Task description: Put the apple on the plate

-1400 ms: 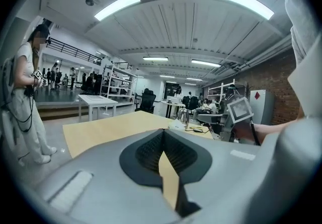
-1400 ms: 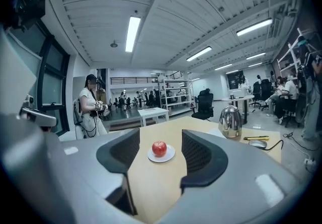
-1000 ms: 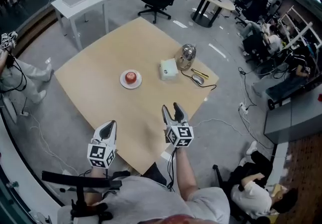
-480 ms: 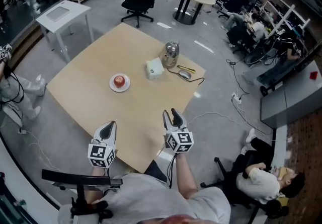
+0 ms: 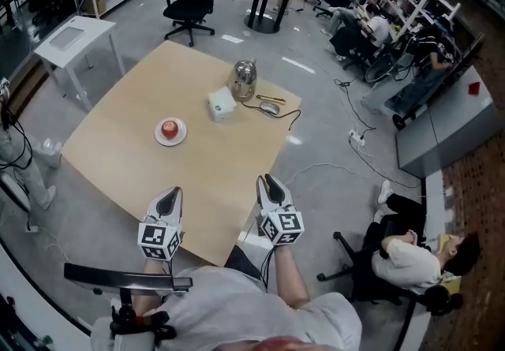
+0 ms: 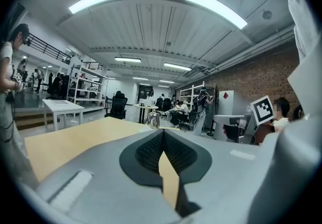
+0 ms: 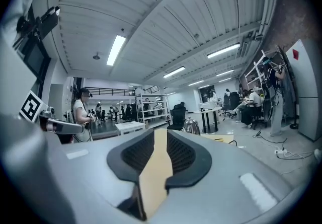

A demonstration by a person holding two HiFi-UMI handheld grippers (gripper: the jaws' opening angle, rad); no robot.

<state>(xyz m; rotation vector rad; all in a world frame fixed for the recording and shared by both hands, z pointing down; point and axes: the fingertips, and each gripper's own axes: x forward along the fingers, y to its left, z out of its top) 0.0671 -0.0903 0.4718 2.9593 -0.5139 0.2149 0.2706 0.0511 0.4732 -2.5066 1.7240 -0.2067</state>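
Sitting on the white plate (image 5: 182, 137) mid-desk (image 5: 221, 176), eleven o'clock from both grippers, the red apple (image 5: 169, 129) looks delivered. Left gripper (image 5: 169, 195) fingers are clenched and empty. Right gripper (image 5: 265, 181) fingers, just closing on nothing, are slightly apart. Next, probably withdraw.

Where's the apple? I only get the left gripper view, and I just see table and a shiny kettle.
Observer: The apple already sits on the plate, in the middle of the table.
Operator: What's my right tool doing?
Observer: The right tool hangs by the near table edge. Its jaws have just been closing, now a slit apart, with nothing between them.
Operator: Anything else out there?
Observer: A white box beside the kettle, and a mouse on the kettle's other side.
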